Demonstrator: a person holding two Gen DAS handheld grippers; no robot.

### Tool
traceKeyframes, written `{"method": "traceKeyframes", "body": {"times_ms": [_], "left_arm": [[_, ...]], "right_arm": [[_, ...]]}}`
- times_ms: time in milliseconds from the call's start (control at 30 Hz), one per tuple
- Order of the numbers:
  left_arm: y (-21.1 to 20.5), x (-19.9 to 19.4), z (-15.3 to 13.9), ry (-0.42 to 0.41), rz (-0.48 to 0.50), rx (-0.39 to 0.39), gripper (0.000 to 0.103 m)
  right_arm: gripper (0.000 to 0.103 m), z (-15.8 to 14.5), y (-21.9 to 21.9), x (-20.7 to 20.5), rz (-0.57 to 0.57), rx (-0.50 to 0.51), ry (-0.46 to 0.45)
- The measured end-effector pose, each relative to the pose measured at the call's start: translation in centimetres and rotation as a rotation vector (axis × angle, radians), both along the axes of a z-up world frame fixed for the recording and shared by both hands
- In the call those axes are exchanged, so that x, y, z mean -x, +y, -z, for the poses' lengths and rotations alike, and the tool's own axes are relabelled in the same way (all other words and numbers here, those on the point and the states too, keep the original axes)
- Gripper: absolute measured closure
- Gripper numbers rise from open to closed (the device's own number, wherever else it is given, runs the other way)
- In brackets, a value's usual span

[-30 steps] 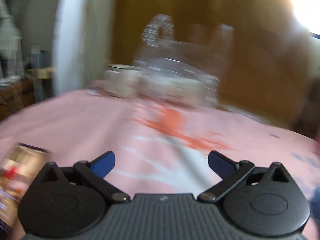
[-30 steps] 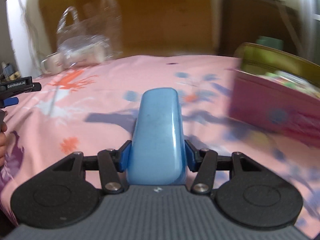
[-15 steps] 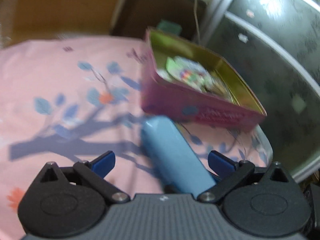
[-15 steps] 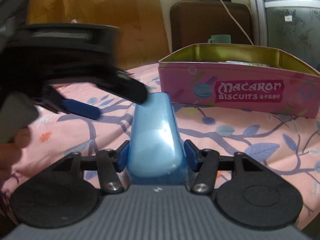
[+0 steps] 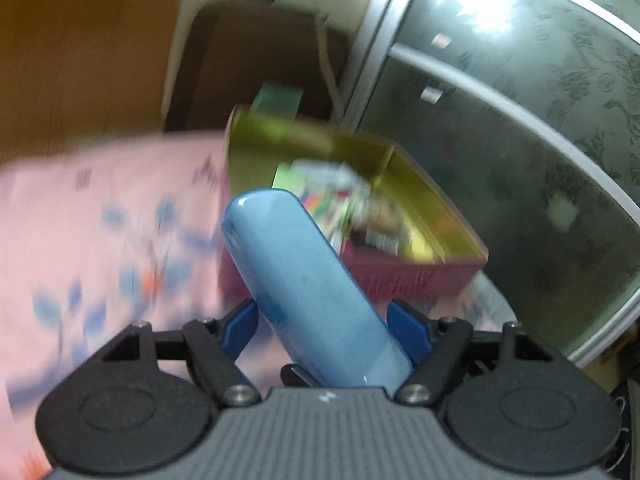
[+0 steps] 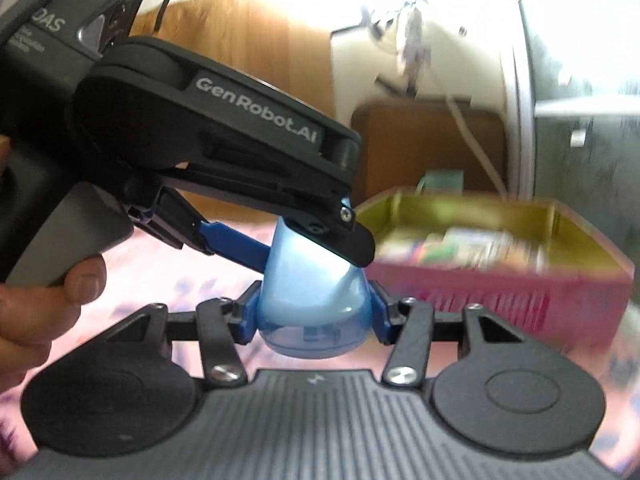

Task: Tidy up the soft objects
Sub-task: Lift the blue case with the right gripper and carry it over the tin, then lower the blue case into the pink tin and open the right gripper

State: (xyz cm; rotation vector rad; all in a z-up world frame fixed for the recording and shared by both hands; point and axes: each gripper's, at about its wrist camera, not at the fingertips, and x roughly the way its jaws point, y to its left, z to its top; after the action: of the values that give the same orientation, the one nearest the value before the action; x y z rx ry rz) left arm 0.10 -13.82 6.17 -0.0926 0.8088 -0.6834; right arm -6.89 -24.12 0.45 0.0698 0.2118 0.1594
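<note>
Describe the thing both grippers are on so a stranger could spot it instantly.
Over the pink floral bedspread, before the open pink biscuit tin, the left gripper and right gripper meet, jaws closing. Between them is a smooth, glossy light-blue oblong case, the only plain-coloured item there.

Both grippers meet at the blue case [image 6: 312, 300]: right gripper [image 6: 314, 316] clamps its base, left gripper [image 5: 320, 324] closing higher up (thumb [image 6: 82, 280] on its handle).

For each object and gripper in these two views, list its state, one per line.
blue case: closed, lifted, gripped at both ends.
biscuit tin: lid off, packets inside.
right gripper: jaws closing, pads against the case.
left gripper: jaws closing around the case.
</note>
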Motion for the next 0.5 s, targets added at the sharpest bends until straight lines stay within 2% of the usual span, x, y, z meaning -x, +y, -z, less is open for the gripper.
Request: {"method": "traceKeyframes", "body": {"times_ms": [133, 233, 300, 433, 500], "left_arm": [[-3.2, -2.7, -3.3, -0.097, 0.032, -0.009, 0.031], [-6.5, -5.4, -4.3, -0.134, 0.068, -0.011, 0.031], [-8.8, -7.6, -4.0, -0.134, 0.083, -0.017, 0.032], [-11.8, -11.8, -2.1, -0.077, 0.061, -0.027, 0.03], [-12.1, -13.6, -1.1, -0.074, 0.007, -0.06, 0.03]], "right_arm": [[0.047, -2.1, -2.8, -4.3, 0.083, -0.021, -0.033], [0.046, -2.7, -4.9, -8.6, 0.138, -0.038, 0.016], [0.046, -2.4, -5.9, -11.0, 0.172, -0.035, 0.058], [0.045, -1.3, -7.4, -15.2, 0.204, -0.072, 0.162], [0.041, -0.9, -8.0, -14.4, 0.211, -0.116, 0.135]]}}
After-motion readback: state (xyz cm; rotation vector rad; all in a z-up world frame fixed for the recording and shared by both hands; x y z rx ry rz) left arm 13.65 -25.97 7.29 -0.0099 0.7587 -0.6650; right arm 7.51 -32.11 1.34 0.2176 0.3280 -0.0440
